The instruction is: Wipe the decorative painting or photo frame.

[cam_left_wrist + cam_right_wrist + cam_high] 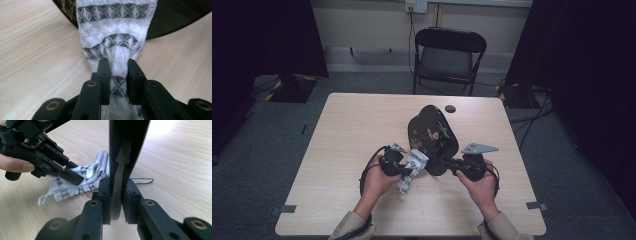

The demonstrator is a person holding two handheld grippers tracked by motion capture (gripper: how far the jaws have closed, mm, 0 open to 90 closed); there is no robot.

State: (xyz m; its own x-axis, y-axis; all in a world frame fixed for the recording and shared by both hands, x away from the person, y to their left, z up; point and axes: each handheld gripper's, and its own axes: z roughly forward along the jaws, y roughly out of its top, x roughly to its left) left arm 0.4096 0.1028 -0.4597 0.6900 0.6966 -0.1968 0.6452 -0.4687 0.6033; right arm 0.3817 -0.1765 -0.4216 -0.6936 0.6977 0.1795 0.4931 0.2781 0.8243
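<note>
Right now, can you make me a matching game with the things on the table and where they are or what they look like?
Things:
1. cloth
2. tray
3. chair
4. cap

Clues:
A. behind the table, on the floor
B. white with grey triangles, pinched by the left gripper
C. small, round, dark, lying near the table's far edge
D. black and glossy, its rim clamped by the right gripper

Pairs: 1-B, 2-D, 3-A, 4-C

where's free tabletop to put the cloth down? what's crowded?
Free: the left half of the table, between its left edge and the left gripper, and the near strip in front of both hands. Crowded: centre right, where the right gripper clamps the tilted black tray beside the patterned cloth; a small black disc sits behind.
</note>
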